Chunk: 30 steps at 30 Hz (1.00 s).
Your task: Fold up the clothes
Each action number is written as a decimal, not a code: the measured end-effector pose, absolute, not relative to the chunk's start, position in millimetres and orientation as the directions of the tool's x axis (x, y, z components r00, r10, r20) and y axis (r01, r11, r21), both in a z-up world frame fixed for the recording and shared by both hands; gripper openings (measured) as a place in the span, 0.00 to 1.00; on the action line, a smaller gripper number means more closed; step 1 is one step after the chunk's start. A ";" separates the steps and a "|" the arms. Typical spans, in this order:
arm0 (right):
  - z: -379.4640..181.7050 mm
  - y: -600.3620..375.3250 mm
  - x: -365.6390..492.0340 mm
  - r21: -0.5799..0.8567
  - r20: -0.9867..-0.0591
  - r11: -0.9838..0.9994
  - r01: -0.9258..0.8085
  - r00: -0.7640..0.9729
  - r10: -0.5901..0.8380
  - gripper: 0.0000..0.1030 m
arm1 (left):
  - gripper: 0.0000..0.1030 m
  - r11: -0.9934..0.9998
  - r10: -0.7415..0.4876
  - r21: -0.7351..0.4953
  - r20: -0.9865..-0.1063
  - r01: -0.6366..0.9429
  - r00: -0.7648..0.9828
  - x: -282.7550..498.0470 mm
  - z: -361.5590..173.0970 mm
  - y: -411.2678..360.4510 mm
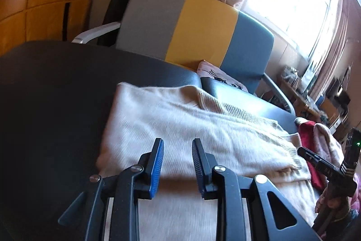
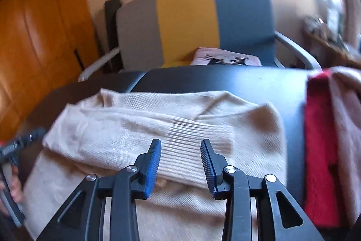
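Cream sweater (image 2: 162,128) lies partly folded on the black table (image 2: 225,80), sleeves crossed over the body. Left gripper (image 1: 177,164) and right gripper (image 2: 181,164) both hover parted, empty. Lower half unfolded; red garment (image 2: 320,150) waits alongside.

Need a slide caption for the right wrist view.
Right tool open above a folded cream sweater on the black table.
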State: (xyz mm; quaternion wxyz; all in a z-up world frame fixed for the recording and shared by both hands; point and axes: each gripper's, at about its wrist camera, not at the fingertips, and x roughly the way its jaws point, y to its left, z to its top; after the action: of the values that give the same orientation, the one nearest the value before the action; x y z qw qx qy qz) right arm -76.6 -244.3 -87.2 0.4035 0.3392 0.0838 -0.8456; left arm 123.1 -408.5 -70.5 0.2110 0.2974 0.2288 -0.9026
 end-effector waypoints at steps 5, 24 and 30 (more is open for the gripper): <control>-113.6 -267.4 -80.6 0.063 -0.719 -0.660 0.748 -0.425 -0.550 0.36 | 0.25 -0.808 -0.249 -0.234 -0.696 0.541 -0.674 102.6 -97.0 -411.8; -120.2 -342.5 -145.7 -0.001 -0.723 -0.645 0.764 -0.446 -0.527 0.62 | 0.28 -0.765 -0.283 -0.236 -0.713 0.600 -0.642 34.0 -115.2 -480.4; -120.3 -362.7 -165.5 0.013 -0.720 -0.624 0.781 -0.426 -0.548 0.65 | 0.29 -0.756 -0.311 -0.212 -0.716 0.619 -0.625 7.6 -114.1 -499.8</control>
State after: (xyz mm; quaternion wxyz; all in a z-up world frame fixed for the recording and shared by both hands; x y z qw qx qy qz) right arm -165.5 -362.7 -120.3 0.4012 0.3553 0.1639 -0.8282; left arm 7.6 -499.8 -114.1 0.2664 0.3416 0.2255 -0.8726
